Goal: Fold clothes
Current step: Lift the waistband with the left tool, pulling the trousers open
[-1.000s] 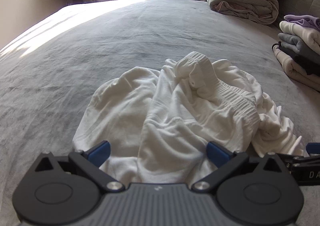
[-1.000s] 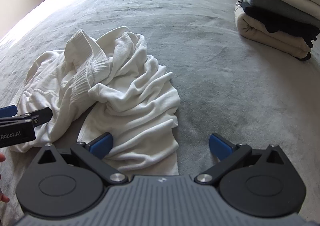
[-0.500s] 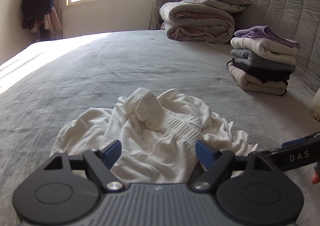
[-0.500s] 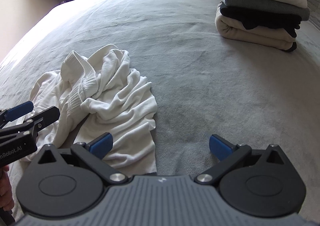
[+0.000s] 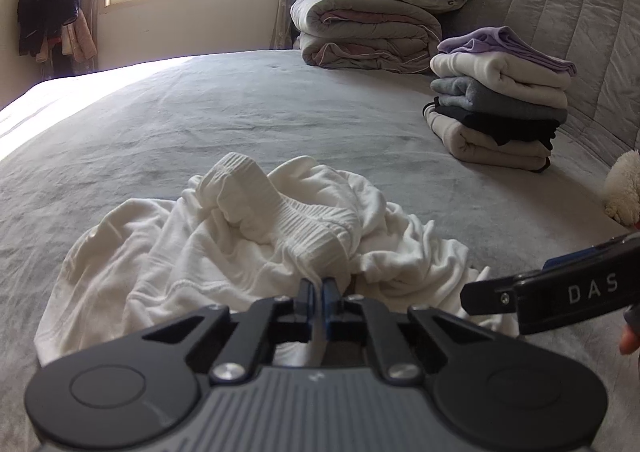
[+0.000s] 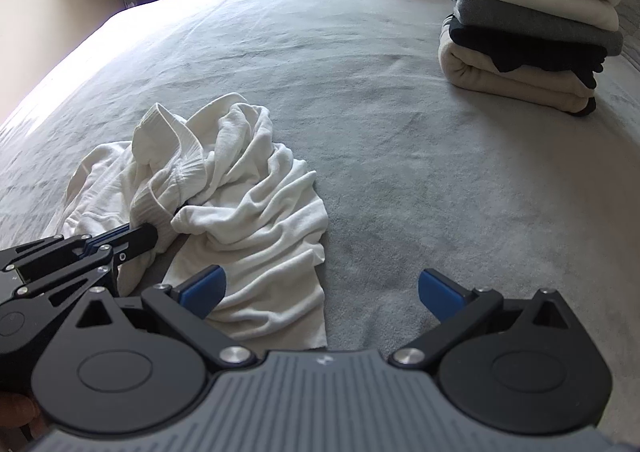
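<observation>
A crumpled white garment (image 5: pixel 256 248) on the bed (image 5: pixel 200 112) is pinched at its ribbed band by the left tool (image 5: pixel 319 294), apparently for straightening; the right tool (image 6: pixel 320 292) is held apart just beside it.

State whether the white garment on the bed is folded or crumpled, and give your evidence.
Crumpled: the white garment lies in a bunched, wrinkled heap on the bed, its ribbed band twisted up.

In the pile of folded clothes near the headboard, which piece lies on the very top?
The lilac garment tops the pile. Below it come a cream piece, a grey one, a black one and a beige one at the bottom.
</observation>
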Available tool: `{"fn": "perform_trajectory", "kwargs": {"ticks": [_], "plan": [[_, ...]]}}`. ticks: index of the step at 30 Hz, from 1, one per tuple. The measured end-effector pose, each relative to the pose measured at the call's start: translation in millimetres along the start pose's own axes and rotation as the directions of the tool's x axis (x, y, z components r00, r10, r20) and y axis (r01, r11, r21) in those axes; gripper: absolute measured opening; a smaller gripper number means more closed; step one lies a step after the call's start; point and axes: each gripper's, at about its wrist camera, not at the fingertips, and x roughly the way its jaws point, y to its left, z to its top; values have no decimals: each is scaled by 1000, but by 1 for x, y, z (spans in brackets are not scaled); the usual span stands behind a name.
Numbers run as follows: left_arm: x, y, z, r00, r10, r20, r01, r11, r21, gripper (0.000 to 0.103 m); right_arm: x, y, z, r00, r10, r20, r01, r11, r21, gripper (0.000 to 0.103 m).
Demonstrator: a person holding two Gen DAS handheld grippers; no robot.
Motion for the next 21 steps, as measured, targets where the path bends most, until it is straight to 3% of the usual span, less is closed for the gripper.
{"fn": "perform_trajectory", "kwargs": {"ticks": [6,12,21], "plan": [[-26,28,13,996,63,63,-58,995,-78,3,-3,10,3,1000,-3,24,4,1000,-30,103],[-43,68,16,988,141,59,-128,976,-175,3,-3,23,5,1000,15,27,-14,999,-44,103],[-71,117,2,972,227,59,-208,952,-225,3,3,41,4,999,26,32,-23,997,-76,103]]}}
